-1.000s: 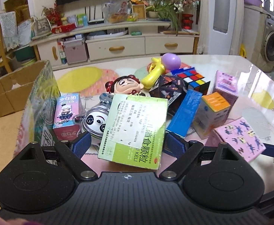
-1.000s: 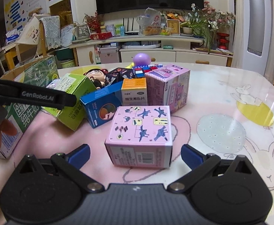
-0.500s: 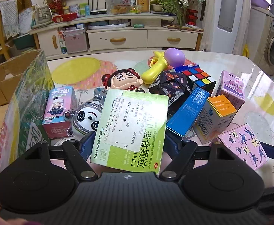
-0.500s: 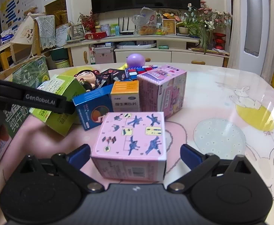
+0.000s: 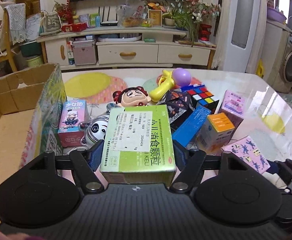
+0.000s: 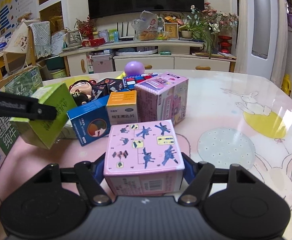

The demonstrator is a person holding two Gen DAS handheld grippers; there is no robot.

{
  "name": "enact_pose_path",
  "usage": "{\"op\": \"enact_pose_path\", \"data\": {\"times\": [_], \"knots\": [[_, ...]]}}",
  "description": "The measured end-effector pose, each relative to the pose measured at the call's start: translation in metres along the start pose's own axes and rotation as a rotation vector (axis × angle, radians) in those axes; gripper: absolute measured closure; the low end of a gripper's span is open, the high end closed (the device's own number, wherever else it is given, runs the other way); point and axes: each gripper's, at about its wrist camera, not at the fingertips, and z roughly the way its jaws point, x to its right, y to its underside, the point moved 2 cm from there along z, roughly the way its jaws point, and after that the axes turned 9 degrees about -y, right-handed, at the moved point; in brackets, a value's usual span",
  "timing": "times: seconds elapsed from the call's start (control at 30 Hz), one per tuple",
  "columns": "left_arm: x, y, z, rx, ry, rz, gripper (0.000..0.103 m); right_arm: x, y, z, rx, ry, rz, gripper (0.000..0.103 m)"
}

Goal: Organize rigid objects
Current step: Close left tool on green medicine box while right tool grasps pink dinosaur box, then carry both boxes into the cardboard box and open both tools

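My left gripper [image 5: 138,153] has its jaws closing on a green medicine box [image 5: 140,134], and both blue pads press its sides. In the right wrist view that green box [image 6: 46,124] hangs tilted just above the table. The right gripper [image 6: 144,167] is also closing, with its pads against both sides of a pink box printed with blue figures [image 6: 144,146]. This pink box [image 5: 247,154] rests on the table at the right of the left wrist view.
An open cardboard carton [image 5: 16,92] stands at the left. Behind the held boxes lie a blue box [image 5: 190,128], an orange-topped box [image 5: 216,132], a tall pink box [image 5: 231,106], a Rubik's cube [image 5: 204,96], a doll head [image 5: 133,97], a panda toy [image 5: 95,130] and a rattle [image 5: 178,80].
Both grippers' jaws have narrowed from wide open until the pads meet their boxes. The green box has straightened between the left pads; the pink box sits deeper between the right ones.
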Motion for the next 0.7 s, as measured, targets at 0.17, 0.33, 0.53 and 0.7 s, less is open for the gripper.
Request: {"op": "enact_pose_path", "data": {"times": [0.17, 0.33, 0.53, 0.7], "knots": [[-0.007, -0.004, -0.010, 0.031, 0.027, -0.028, 0.017, -0.002, 0.003, -0.004, 0.014, 0.011, -0.010, 0.032], [-0.014, -0.012, -0.026, 0.069, 0.054, -0.059, 0.017, -0.007, 0.002, -0.012, 0.037, 0.026, -0.028, 0.032], [-0.031, -0.019, -0.046, 0.131, 0.076, -0.091, 0.017, -0.017, -0.004, -0.026, 0.084, 0.037, -0.049, 0.032], [-0.053, -0.019, -0.056, 0.168, 0.064, -0.127, 0.017, -0.037, -0.016, -0.036, 0.123, 0.007, -0.071, 0.032]]}}
